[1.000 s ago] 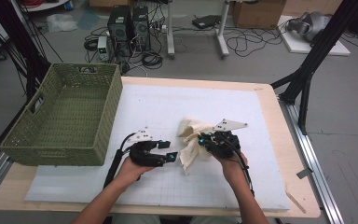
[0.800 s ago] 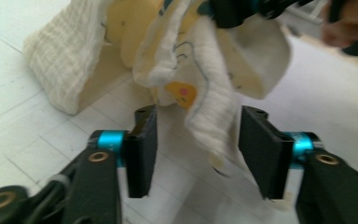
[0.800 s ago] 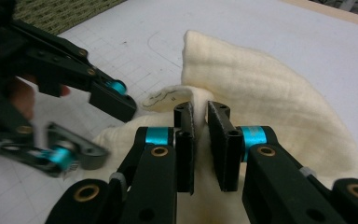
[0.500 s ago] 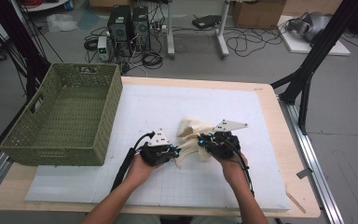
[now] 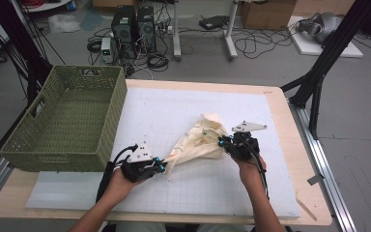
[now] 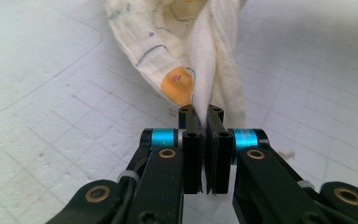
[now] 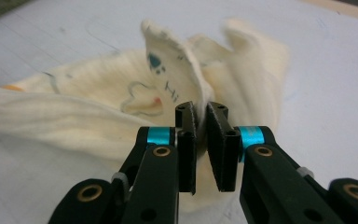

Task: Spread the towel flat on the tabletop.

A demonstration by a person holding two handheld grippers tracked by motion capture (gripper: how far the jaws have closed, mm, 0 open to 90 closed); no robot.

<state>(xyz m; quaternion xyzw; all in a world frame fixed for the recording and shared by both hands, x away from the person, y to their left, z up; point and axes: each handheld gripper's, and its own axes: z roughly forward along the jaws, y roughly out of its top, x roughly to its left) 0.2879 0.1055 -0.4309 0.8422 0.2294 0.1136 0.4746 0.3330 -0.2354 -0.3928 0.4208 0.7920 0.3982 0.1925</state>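
- Cloth [image 5: 198,142], cream with small printed drawings, lies bunched near the middle of the desk [image 5: 299,193], on the white mat [image 5: 174,111].
- Left gripper [image 5: 160,166] pinches one end of it, its jaws pressed together on a fold.
- Right gripper [image 5: 221,143] pinches the opposite edge.
- It looks light, soft and limp, so it should sag between grips; corners or hems give the surest hold.
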